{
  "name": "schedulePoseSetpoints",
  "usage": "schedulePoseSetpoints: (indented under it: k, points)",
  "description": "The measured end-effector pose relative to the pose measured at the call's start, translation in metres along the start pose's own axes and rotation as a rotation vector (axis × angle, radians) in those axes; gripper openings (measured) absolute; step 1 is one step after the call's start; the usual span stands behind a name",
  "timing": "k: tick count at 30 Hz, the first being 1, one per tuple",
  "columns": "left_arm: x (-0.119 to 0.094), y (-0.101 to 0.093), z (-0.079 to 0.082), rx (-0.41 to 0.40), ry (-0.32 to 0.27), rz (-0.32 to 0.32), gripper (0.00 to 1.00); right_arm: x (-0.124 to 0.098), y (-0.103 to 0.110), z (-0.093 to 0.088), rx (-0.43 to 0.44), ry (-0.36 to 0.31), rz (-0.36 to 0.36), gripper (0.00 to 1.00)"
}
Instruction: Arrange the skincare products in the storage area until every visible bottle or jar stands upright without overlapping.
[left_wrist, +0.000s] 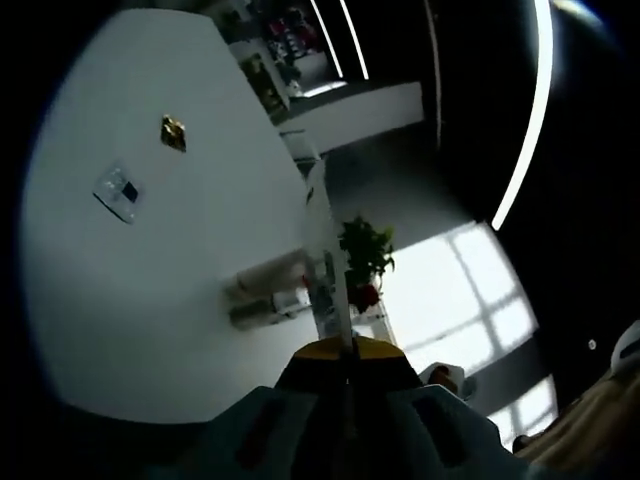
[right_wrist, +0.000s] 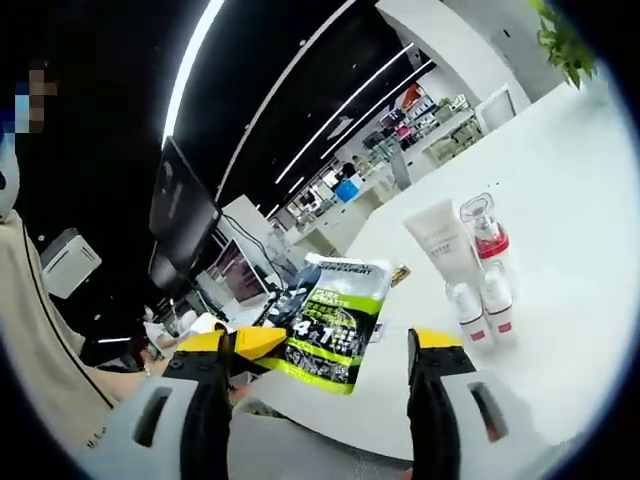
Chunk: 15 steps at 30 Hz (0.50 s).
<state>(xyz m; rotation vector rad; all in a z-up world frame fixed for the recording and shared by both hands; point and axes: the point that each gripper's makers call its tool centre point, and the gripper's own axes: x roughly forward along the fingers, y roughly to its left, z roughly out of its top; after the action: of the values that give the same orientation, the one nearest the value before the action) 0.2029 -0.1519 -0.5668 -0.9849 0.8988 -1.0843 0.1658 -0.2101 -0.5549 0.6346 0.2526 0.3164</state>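
My left gripper (left_wrist: 348, 350) is shut on a thin flat packet (left_wrist: 325, 250), seen edge-on and reaching up the view. In the right gripper view the same packet (right_wrist: 335, 315) is green and black, hanging over the white table's (right_wrist: 560, 200) near edge, with a yellow jaw tip against its lower left edge. My right gripper (right_wrist: 320, 345) is open, its jaws either side of the packet without touching it. Beyond stand a white tube (right_wrist: 440, 240), a clear bottle with a red band (right_wrist: 485, 235) and two small white bottles (right_wrist: 480, 305), all upright and close together. The tube (left_wrist: 270, 272) shows beside the packet.
A small gold item (left_wrist: 173, 132) and a flat white card (left_wrist: 117, 192) lie farther out on the table (left_wrist: 150, 300). A potted plant (left_wrist: 365, 255) stands past the table's edge. Shelves and a person's sleeve (right_wrist: 40, 330) are off to the side.
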Motion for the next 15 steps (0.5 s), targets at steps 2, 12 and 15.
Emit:
schedulePoseSetpoints:
  k: [2,12,15]
  points:
    - [0.003,0.006,-0.001,-0.009,0.004,0.012,0.00,-0.004,-0.005,0.000,-0.012,0.001,-0.019,0.76]
    - [0.015,0.034,-0.006,-0.017,0.042,0.073,0.00,-0.019,-0.024,-0.007,-0.115,0.053,-0.109,0.88]
    - [0.017,0.043,-0.008,-0.023,0.052,0.091,0.00,-0.022,-0.028,-0.010,-0.144,0.069,-0.128,0.91]
